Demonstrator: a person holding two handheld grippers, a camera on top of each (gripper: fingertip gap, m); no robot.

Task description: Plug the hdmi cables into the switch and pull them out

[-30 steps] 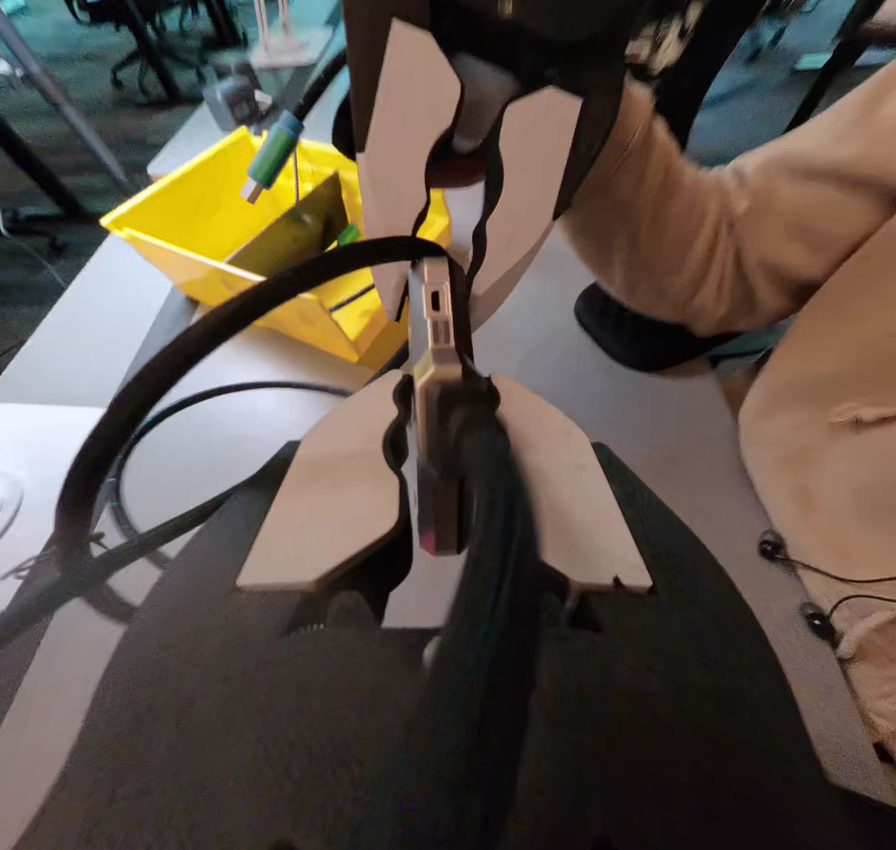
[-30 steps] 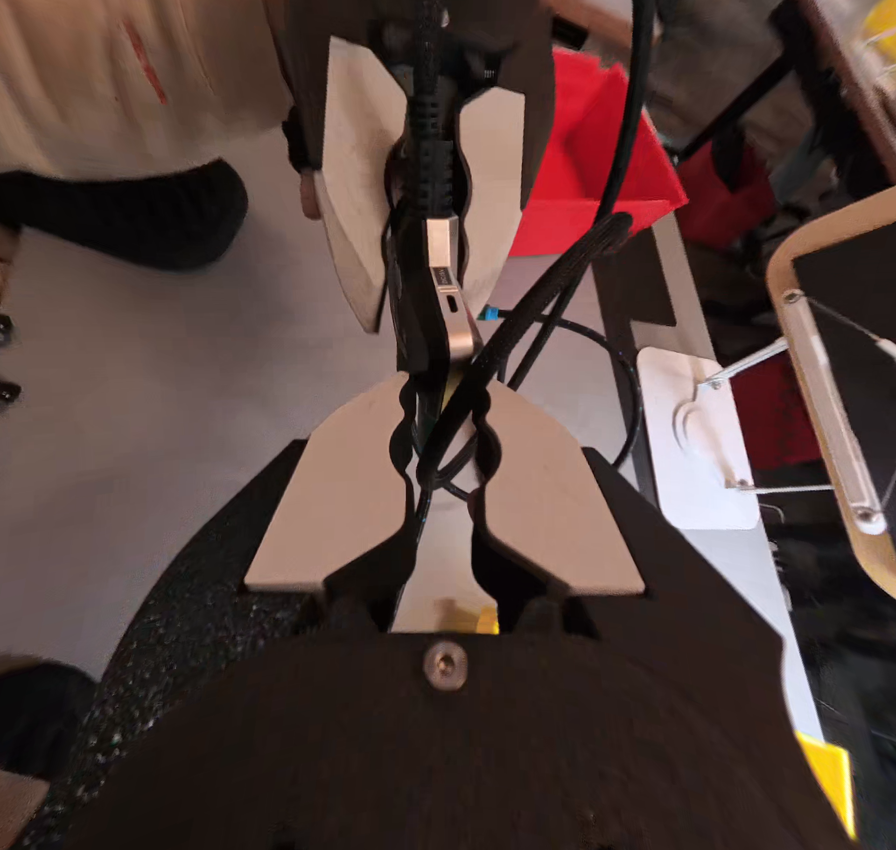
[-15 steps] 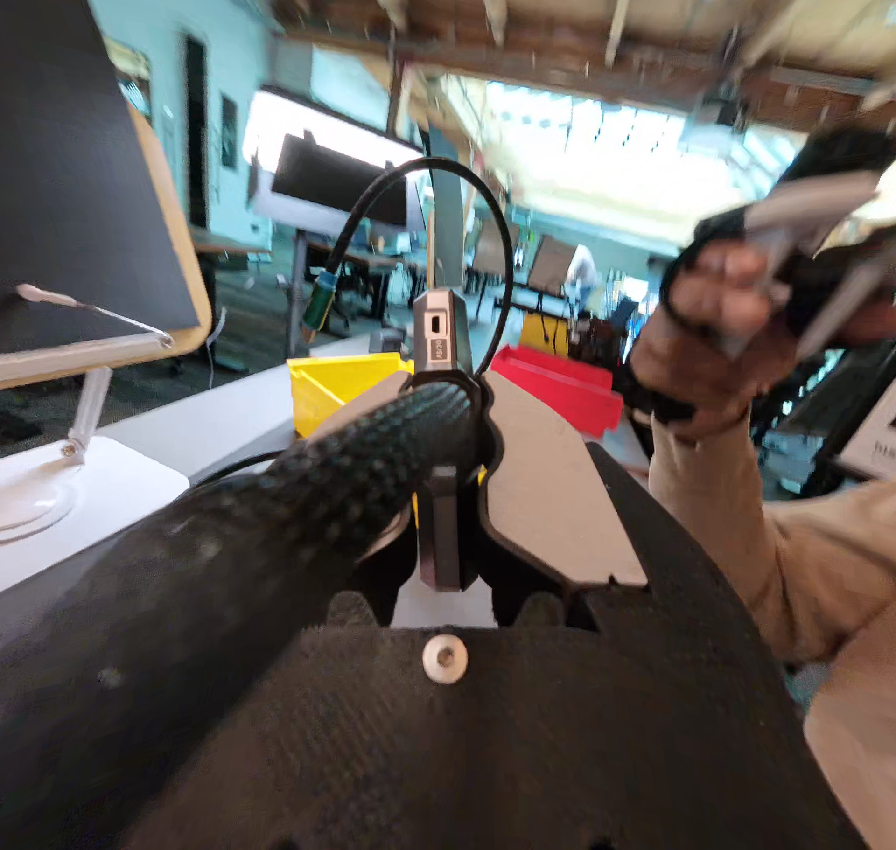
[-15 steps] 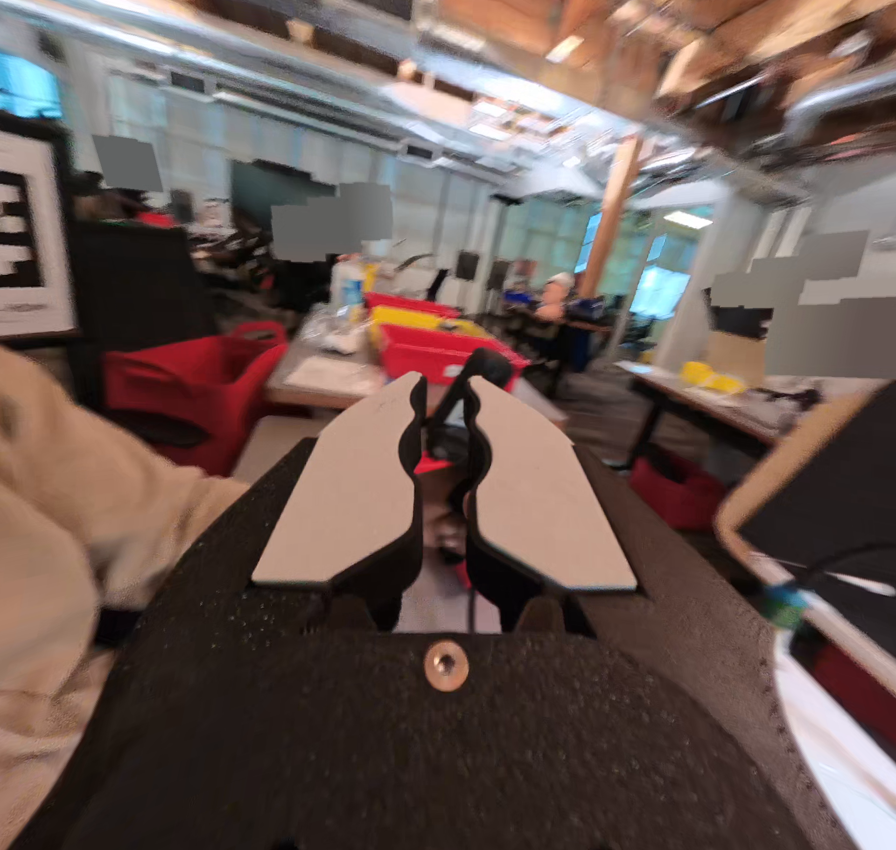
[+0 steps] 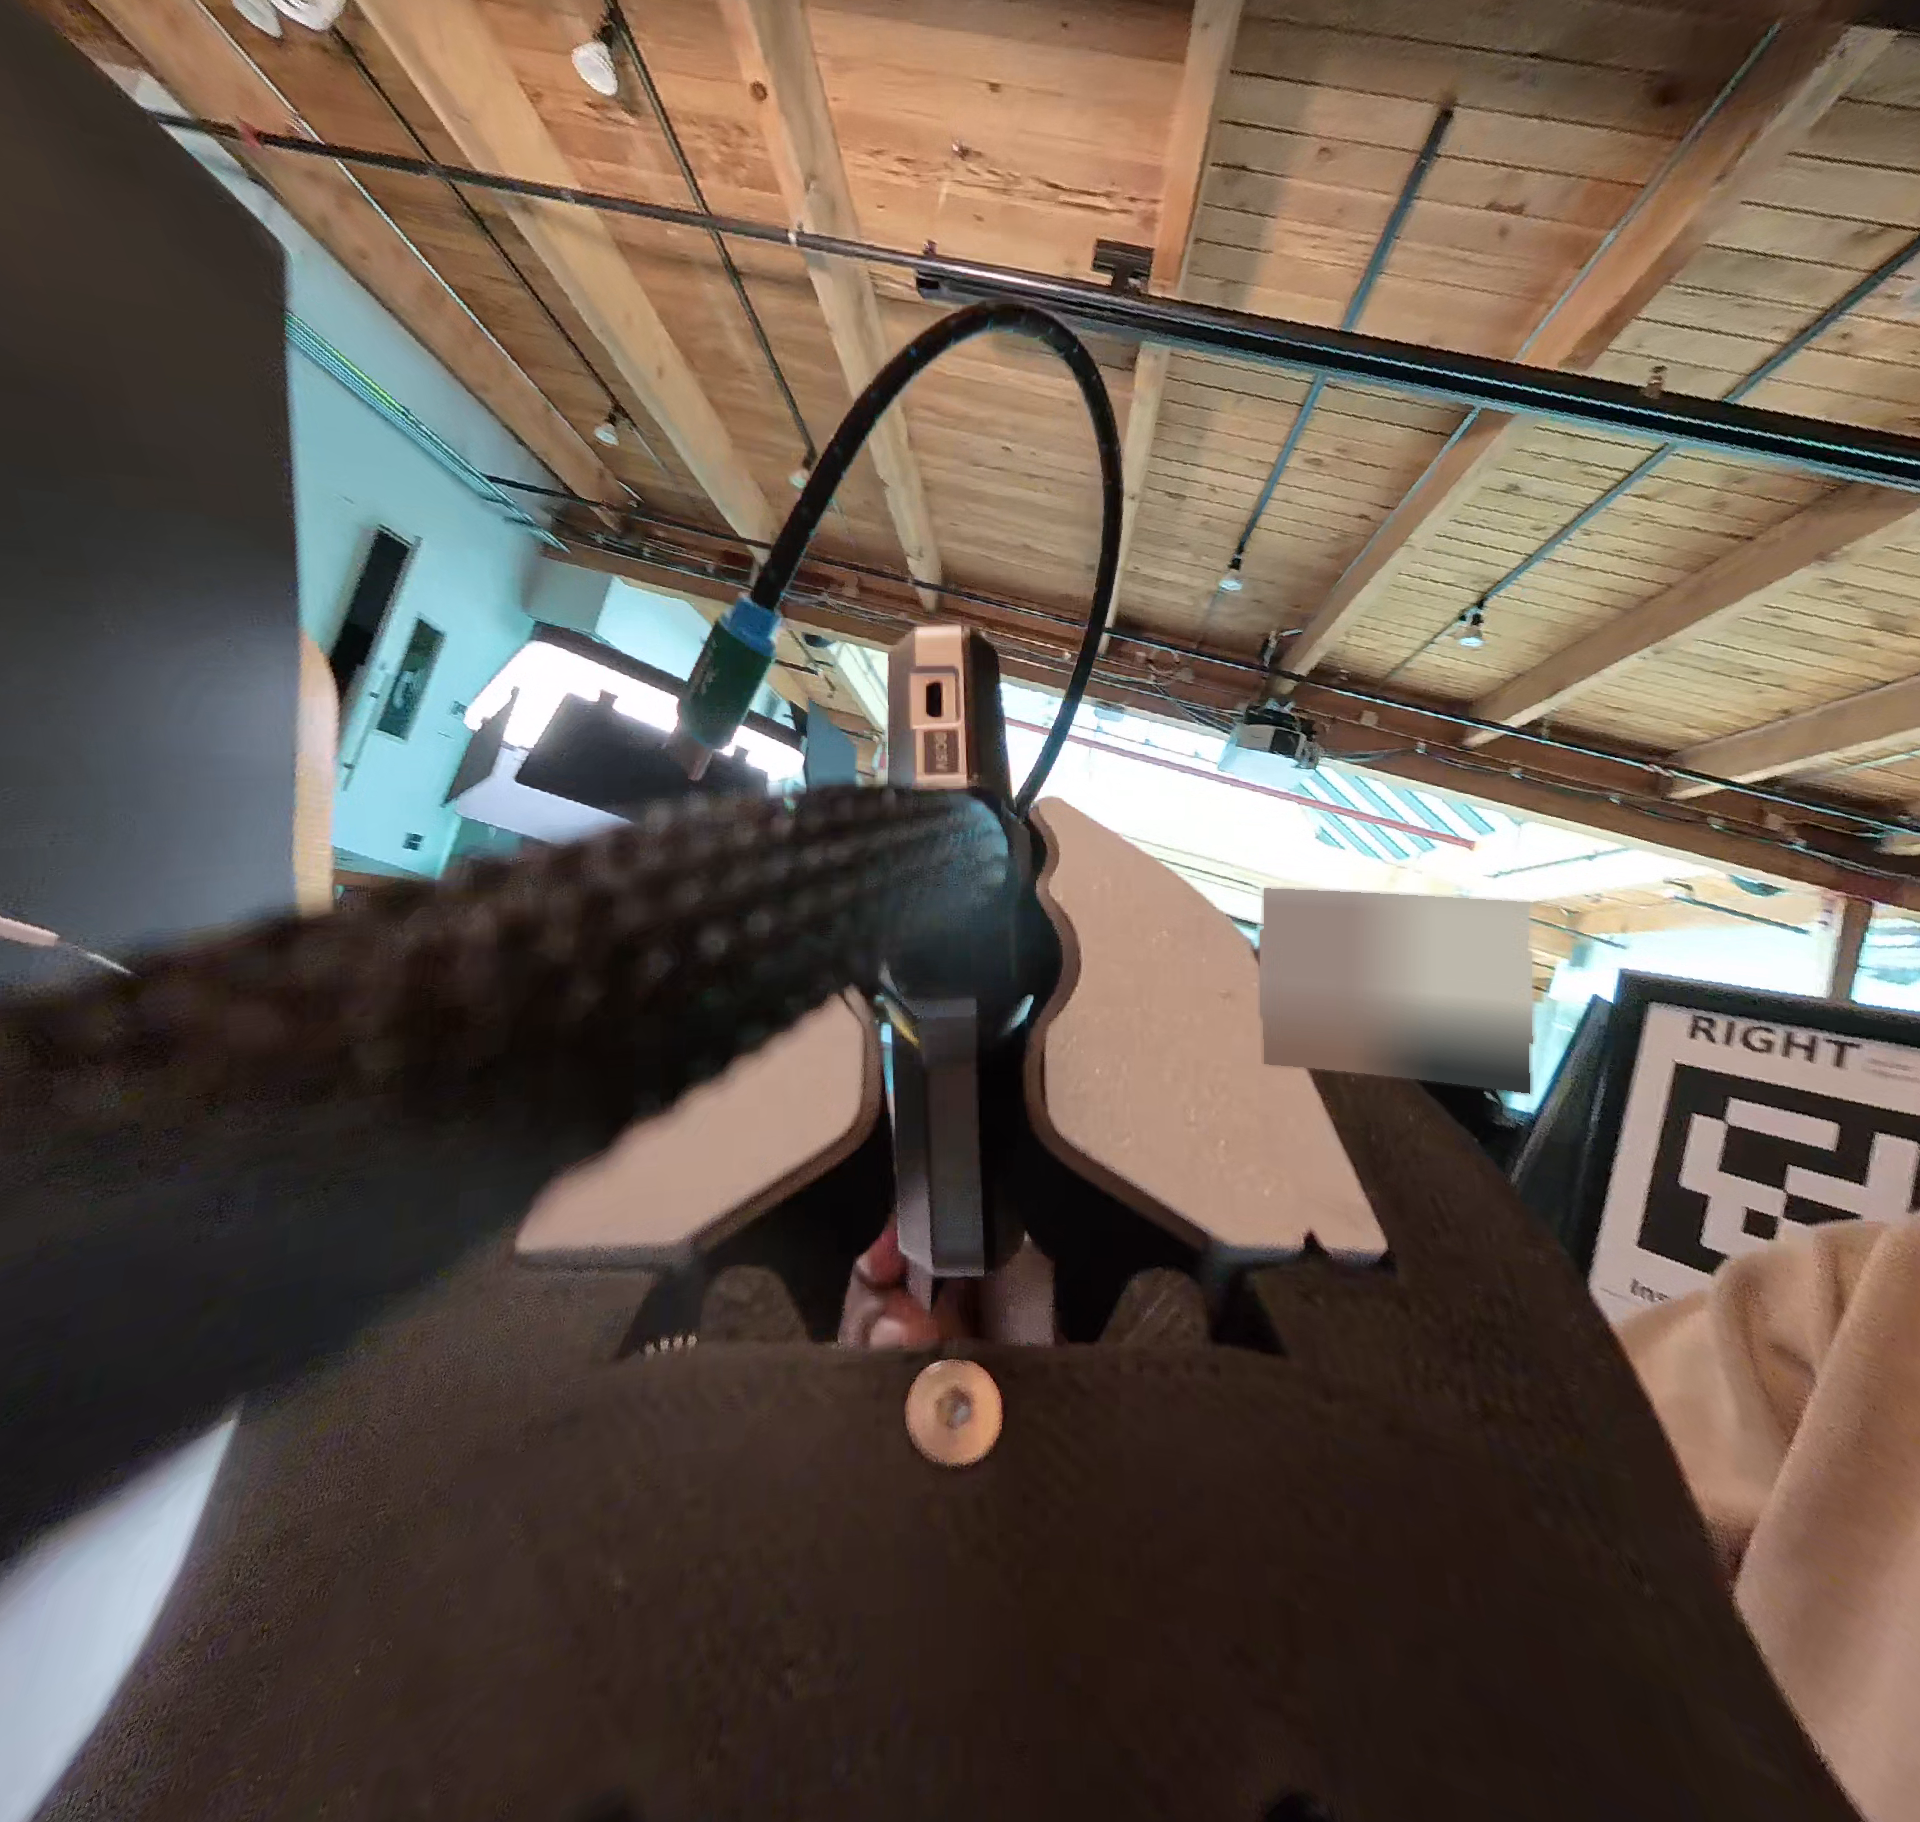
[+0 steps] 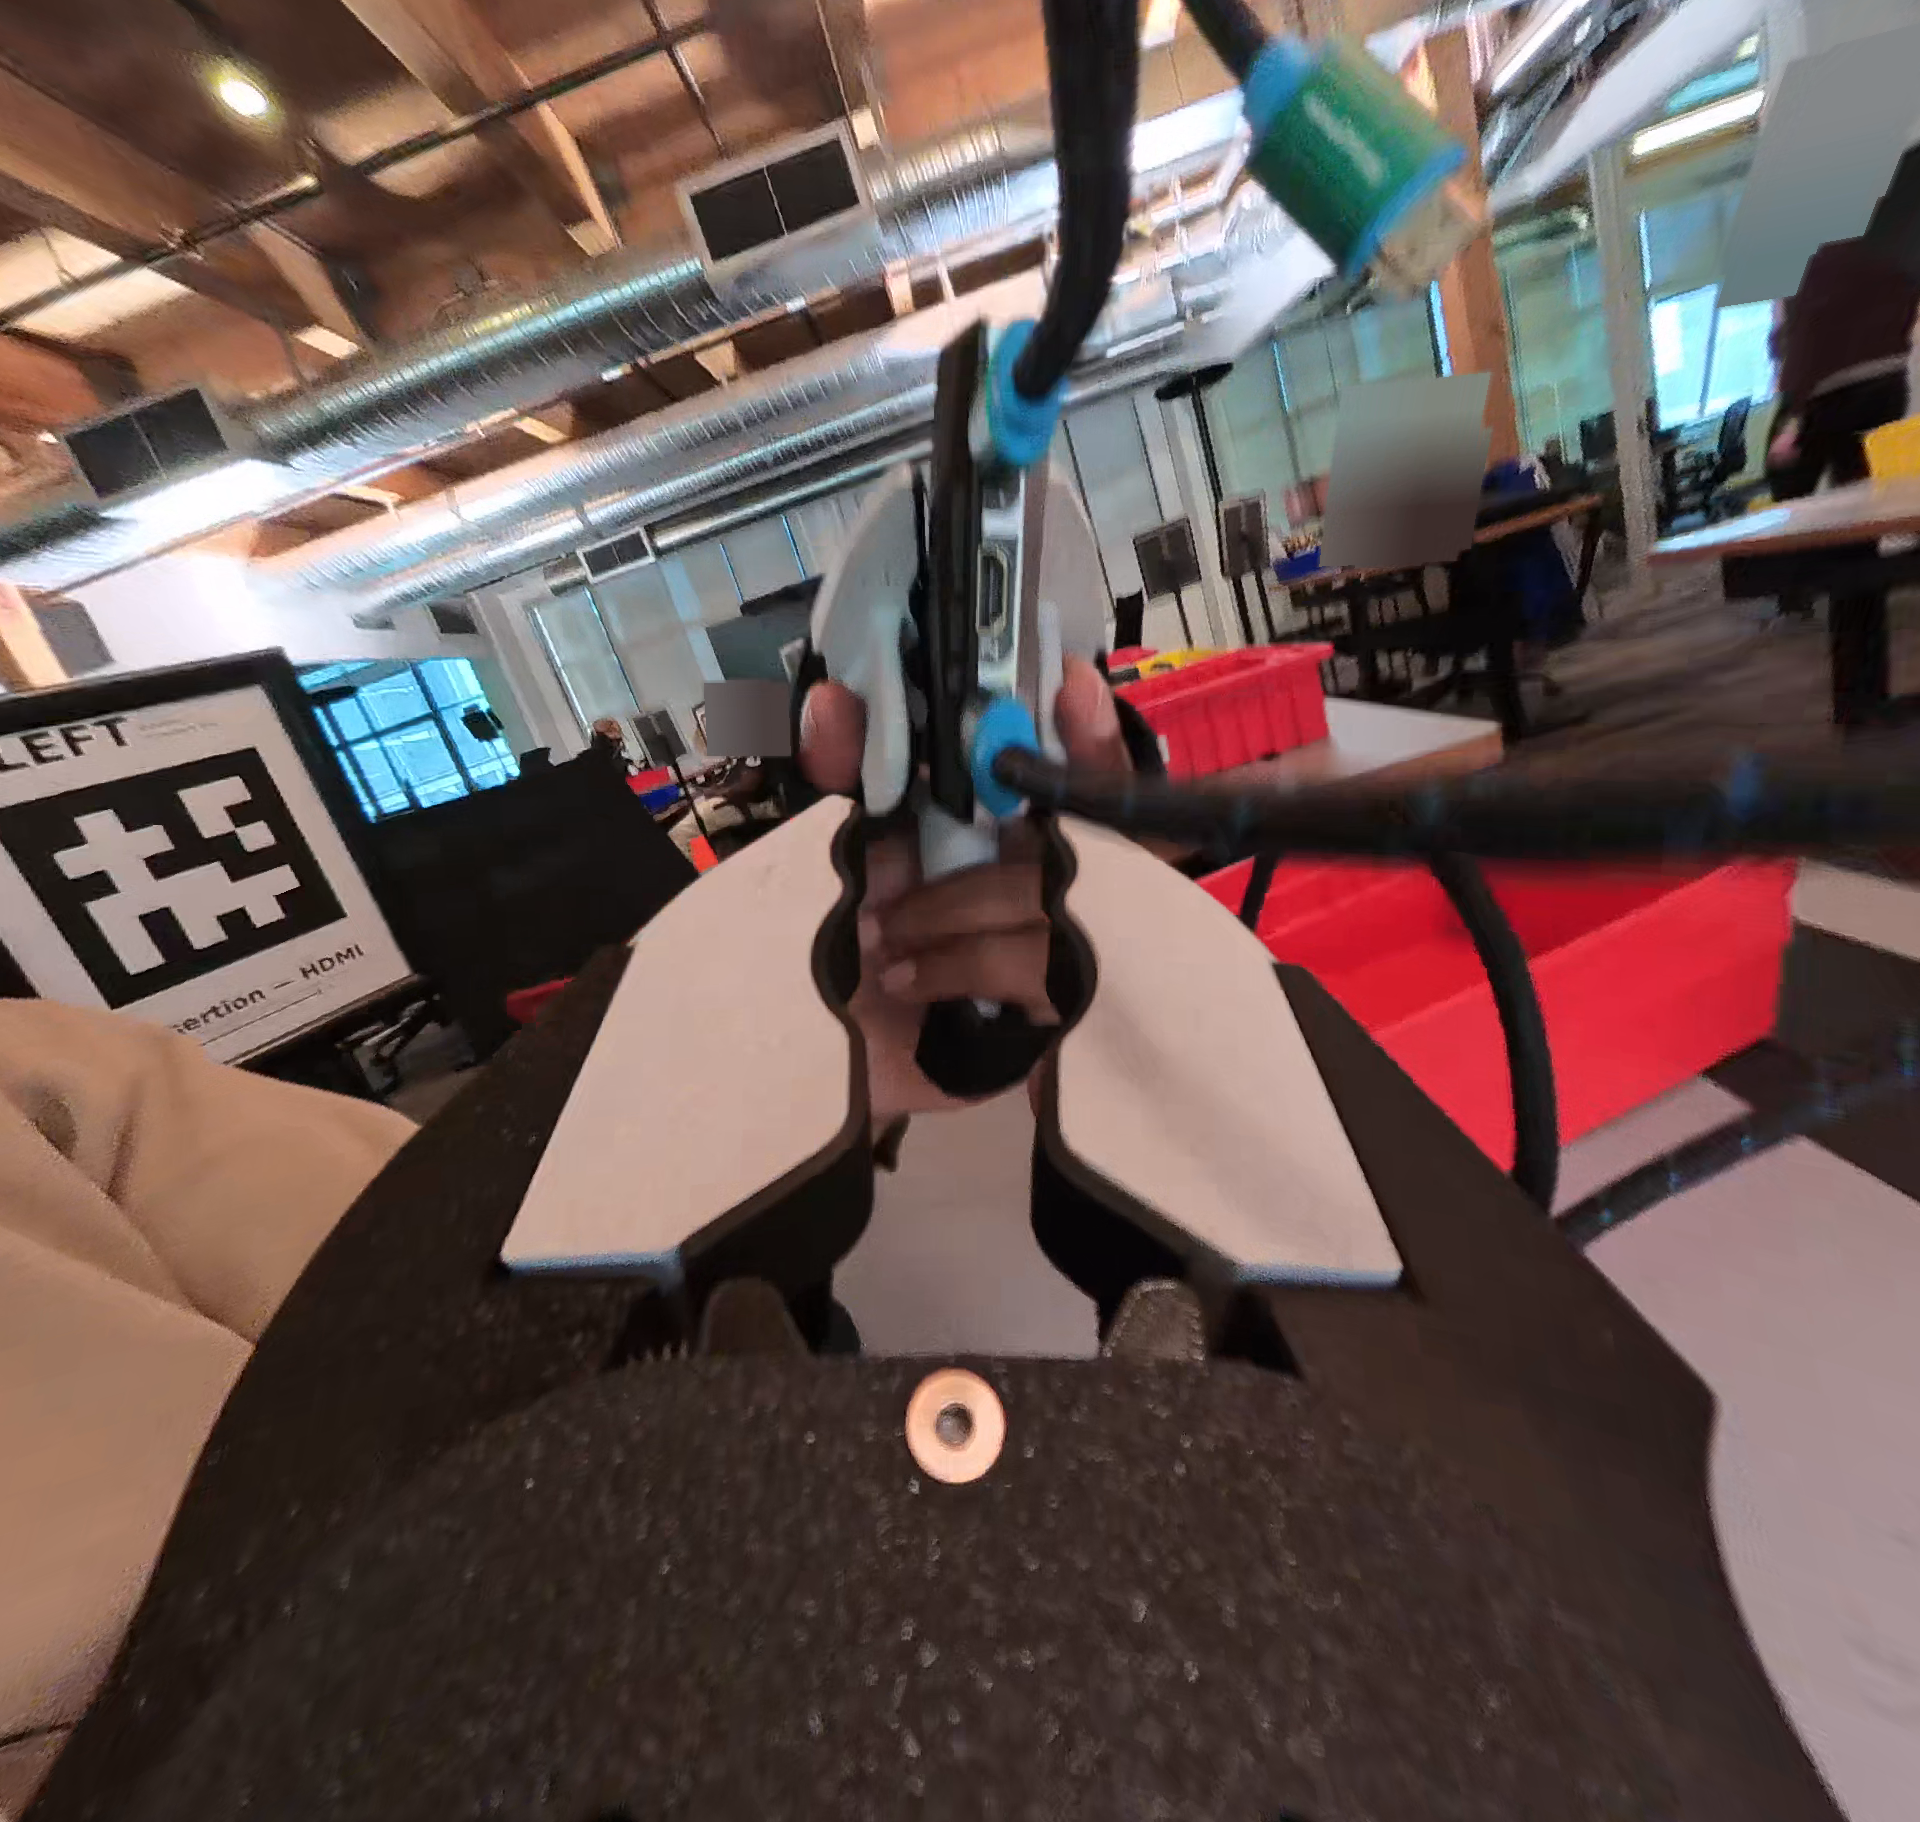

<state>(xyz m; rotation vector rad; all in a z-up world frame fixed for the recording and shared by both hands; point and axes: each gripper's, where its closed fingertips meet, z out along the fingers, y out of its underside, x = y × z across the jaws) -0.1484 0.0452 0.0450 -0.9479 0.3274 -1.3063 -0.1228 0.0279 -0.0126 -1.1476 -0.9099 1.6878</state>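
Note:
My left gripper (image 5: 956, 837) is shut on the grey HDMI switch (image 5: 940, 712), held edge-on and tilted up toward the ceiling. A thick braided black cable (image 5: 520, 993) runs from the left into the switch. A thin black cable (image 5: 1039, 370) loops above the switch and ends in a free green plug (image 5: 732, 676). In the right wrist view my right gripper (image 6: 945, 816) is open and empty, facing the left gripper (image 6: 956, 546) and the switch (image 6: 987, 577). The braided cable (image 6: 1455, 816) joins the switch at a blue collar. The green plug (image 6: 1351, 162) hangs at upper right.
A red bin (image 6: 1558, 993) sits on the white table (image 6: 1766, 1357) to the right. A marker board (image 6: 177, 868) stands at the left, and another shows in the left wrist view (image 5: 1766, 1149). A beige sleeve (image 6: 104, 1149) is close. A dark panel (image 5: 125, 525) stands at far left.
Both grippers have lifted off the table and tilted upward. My right gripper has let go of the black cable and opened. My left gripper still holds the switch.

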